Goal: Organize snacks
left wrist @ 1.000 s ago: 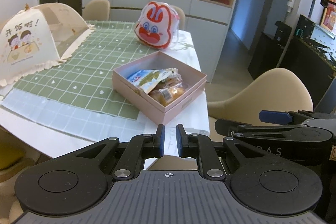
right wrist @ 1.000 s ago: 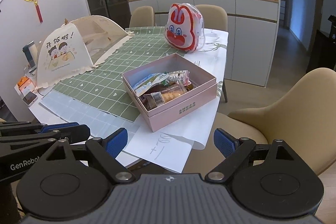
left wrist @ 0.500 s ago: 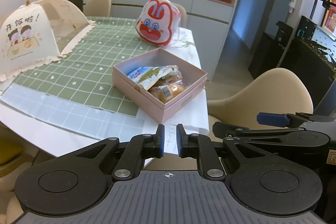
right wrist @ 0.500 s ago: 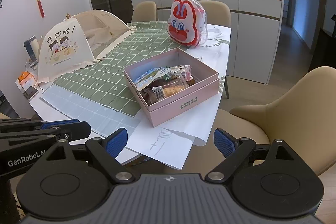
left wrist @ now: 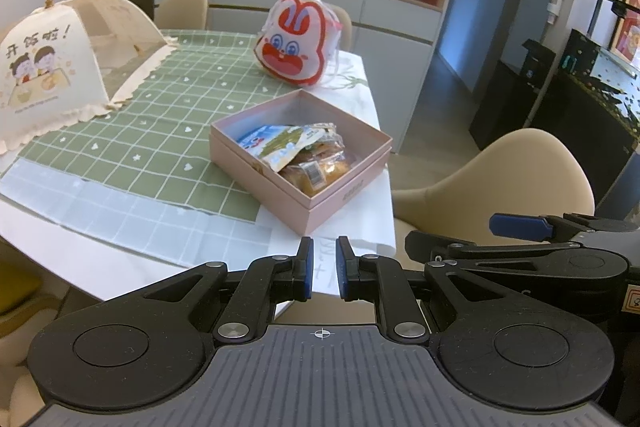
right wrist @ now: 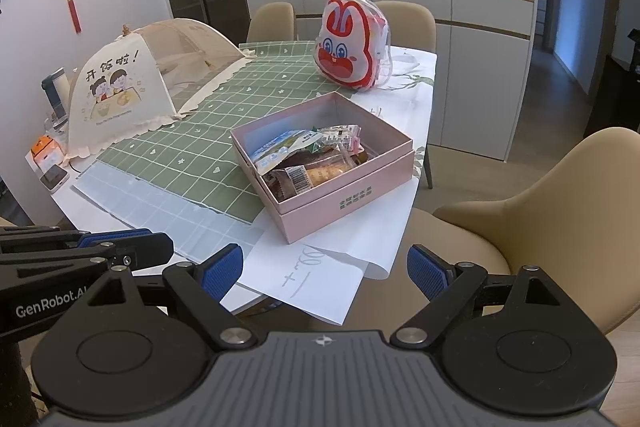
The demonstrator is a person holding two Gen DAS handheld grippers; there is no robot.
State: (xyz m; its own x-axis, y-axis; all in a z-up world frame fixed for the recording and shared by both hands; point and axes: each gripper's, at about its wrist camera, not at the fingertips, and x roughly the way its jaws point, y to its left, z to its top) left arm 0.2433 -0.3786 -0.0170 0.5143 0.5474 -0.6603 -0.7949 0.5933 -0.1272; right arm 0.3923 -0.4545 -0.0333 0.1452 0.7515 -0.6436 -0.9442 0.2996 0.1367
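Two grippers sit back from the table edge, neither touching anything. From the left of my view: a mesh food cover (right wrist: 120,87) stands on the green checked cloth (right wrist: 208,131), well apart from the snacks; then the pink box (right wrist: 348,199), lid off, sits near the table's right edge on a loose sheet of paper (right wrist: 320,275) that overhangs the edge; a rabbit-shaped bag (right wrist: 352,43) stands upright behind the box. The snack packets (right wrist: 304,159) lie heaped inside the box, a blue-and-white pouch (left wrist: 276,147) leaning over a clear-wrapped cake (left wrist: 316,173). My left gripper (left wrist: 322,269) has its pads nearly together with nothing between them; my right gripper (right wrist: 324,267), further right, stands wide apart and empty. My worry is the paper: I judge that a push on the box could slide it toward the chair (right wrist: 560,219). The slick wrappers could also slip from a shallow pinch, and the nearly closed left gripper must open first.
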